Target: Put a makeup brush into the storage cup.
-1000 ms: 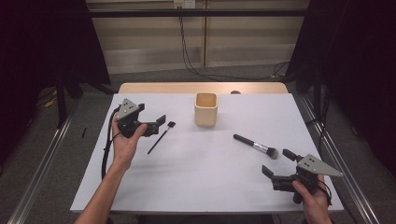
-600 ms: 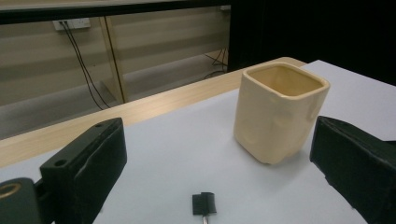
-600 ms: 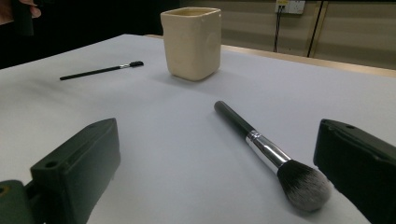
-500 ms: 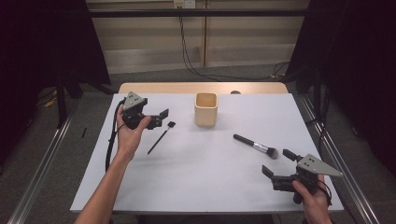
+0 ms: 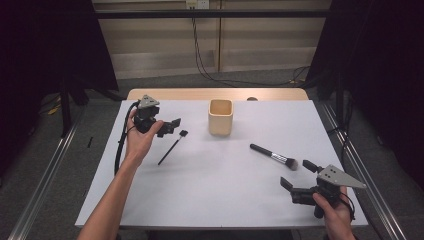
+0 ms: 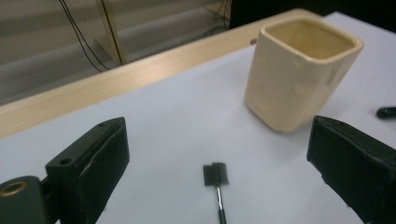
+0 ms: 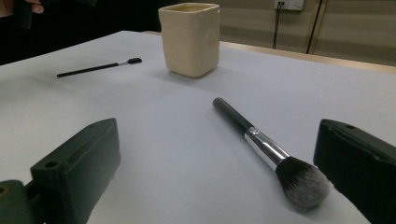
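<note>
A cream square cup (image 5: 220,116) (image 6: 299,70) (image 7: 190,37) stands upright at the back middle of the white table (image 5: 200,195). A thin black brush (image 5: 171,145) (image 6: 216,179) (image 7: 98,67) lies left of the cup. My left gripper (image 5: 171,127) (image 6: 217,142) hovers open just above the thin brush's flat head, jaws pointing toward the cup. A large makeup brush (image 5: 274,156) (image 7: 261,144) with a silver ferrule lies at the right, bristles toward me. My right gripper (image 5: 297,174) (image 7: 219,135) is open, low at the front right, with the bristle end between its jaws' line.
A wooden strip (image 5: 215,94) runs along the table's far edge. Black cables (image 5: 200,55) hang behind it, and metal rails (image 5: 45,175) flank the table on the floor. A cable (image 5: 120,145) trails from the left gripper along the forearm.
My left gripper has risen and shifted a little toward the table's far side, above the thin brush's head. The right gripper and both brushes have stayed put.
</note>
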`<act>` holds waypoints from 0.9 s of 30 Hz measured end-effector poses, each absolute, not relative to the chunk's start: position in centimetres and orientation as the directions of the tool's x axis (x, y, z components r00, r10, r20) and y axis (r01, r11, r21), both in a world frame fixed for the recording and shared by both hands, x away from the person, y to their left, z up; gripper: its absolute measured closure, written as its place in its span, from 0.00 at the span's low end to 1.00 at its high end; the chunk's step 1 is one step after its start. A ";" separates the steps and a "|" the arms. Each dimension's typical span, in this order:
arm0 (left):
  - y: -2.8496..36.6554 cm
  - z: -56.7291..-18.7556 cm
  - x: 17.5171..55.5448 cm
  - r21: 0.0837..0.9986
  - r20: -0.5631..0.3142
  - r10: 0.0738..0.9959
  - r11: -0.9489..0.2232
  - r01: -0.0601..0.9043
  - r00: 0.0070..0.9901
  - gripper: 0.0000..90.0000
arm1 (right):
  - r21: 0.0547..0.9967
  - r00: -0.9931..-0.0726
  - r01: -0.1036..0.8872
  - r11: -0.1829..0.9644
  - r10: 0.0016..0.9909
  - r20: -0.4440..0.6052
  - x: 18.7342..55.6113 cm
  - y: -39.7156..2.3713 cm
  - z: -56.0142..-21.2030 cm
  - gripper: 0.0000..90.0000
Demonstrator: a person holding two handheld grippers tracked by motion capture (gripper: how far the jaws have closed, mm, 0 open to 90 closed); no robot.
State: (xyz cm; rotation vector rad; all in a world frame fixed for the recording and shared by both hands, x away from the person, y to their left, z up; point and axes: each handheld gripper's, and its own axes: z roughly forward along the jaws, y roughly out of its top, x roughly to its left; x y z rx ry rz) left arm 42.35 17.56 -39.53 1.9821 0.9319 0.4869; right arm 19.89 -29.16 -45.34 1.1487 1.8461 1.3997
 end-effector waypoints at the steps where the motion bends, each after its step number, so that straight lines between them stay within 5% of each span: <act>1: 17.4 -39.5 42.4 0.823 -0.001 0.764 -0.366 0.435 0.646 0.06 | 0.949 -0.483 0.301 0.091 0.873 0.070 19.9 -29.1 -45.3 0.00; 27: 15.6 -39.7 45.5 0.476 -0.048 0.733 -0.581 0.660 0.679 0.09 | 0.947 -0.491 0.304 0.105 0.869 0.062 19.8 -29.1 -45.4 0.00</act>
